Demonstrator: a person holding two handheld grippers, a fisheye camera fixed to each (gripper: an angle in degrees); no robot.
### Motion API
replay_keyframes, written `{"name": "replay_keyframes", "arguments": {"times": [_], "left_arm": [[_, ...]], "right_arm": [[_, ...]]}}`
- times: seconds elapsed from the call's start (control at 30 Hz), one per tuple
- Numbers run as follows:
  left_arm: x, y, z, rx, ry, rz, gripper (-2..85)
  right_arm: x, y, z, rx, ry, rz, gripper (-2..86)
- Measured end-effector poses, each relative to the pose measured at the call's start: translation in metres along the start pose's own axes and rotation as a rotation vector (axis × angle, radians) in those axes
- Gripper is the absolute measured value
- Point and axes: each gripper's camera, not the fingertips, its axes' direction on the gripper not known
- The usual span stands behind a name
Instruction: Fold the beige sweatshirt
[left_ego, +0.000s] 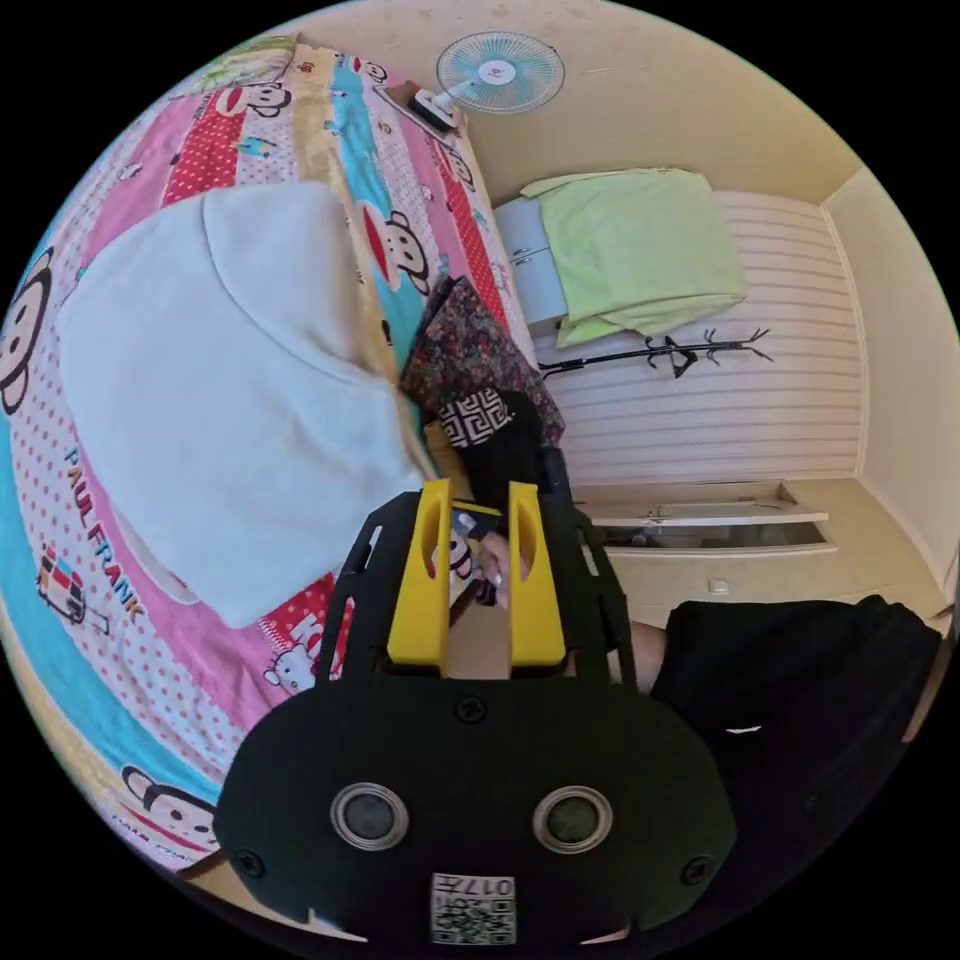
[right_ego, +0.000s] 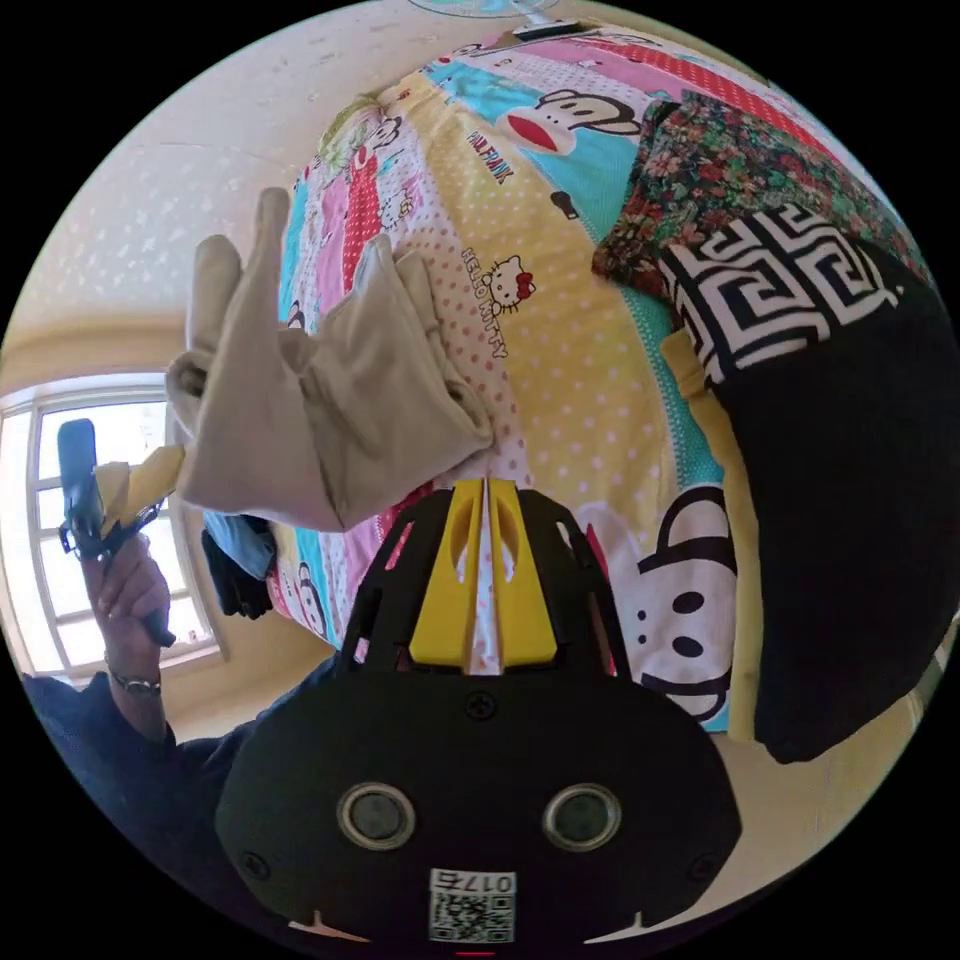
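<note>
Beige sweatshirt (left_ego: 225, 400) folded on bed (left_ego: 60, 560). Left gripper (left_ego: 478, 500) open, empty; right gripper (right_ego: 485, 495) nearly closed, empty. Risk: careless nudge undoing loose folds.

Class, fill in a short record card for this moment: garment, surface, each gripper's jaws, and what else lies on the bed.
garment: beige sweatshirt, folded, lying on bed
surface: cartoon-print bedsheet
left gripper: jaws open, holding nothing, off the sweatshirt
right gripper: jaws closed, nothing visibly gripped
other clothes: floral garment, black garment with white key pattern
</note>
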Motion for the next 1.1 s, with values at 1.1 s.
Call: {"name": "replay_keyframes", "arguments": {"times": [1.1], "left_arm": [[-0.072, 0.054, -0.093, 0.171, 0.245, -0.343, 6.3]], "right_arm": [[0.111, -0.040, 0.097, 0.289, -1.182, 0.158, 11.4]]}}
